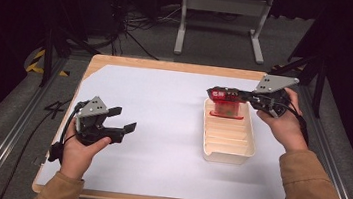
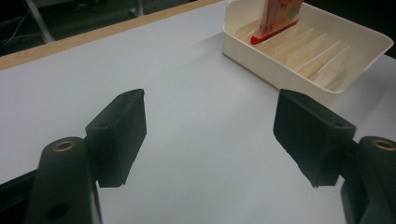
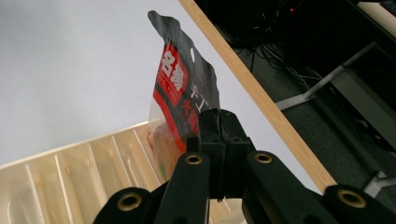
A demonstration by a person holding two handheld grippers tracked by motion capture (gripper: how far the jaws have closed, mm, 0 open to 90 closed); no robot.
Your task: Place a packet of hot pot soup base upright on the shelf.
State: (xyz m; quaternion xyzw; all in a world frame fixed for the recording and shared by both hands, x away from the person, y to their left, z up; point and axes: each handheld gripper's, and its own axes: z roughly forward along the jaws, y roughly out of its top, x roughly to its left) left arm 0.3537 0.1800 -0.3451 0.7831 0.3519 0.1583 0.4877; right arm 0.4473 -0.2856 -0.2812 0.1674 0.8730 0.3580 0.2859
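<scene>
A red and black snack packet [image 1: 225, 105] stands upright in the far slot of a cream slotted tray [image 1: 228, 148] on the right of the table. My right gripper [image 1: 220, 93] is shut on the packet's black top edge [image 3: 187, 88], reaching in from the right. The tray's ribs [image 3: 74, 172] lie below the packet in the right gripper view. My left gripper [image 1: 123, 118] hovers open over the white sheet at the left, nothing between its fingers [image 2: 121, 135]. The left gripper view shows the tray [image 2: 299, 65] with the packet's red bottom [image 2: 275, 21] at the upper right.
A white sheet [image 1: 161, 128] covers the wooden table, whose bare rim [image 1: 168, 65] shows along the far edge. A grey metal stand [image 1: 221, 19] and loose cables lie on the floor beyond. Dark frame rails run along both sides of the table.
</scene>
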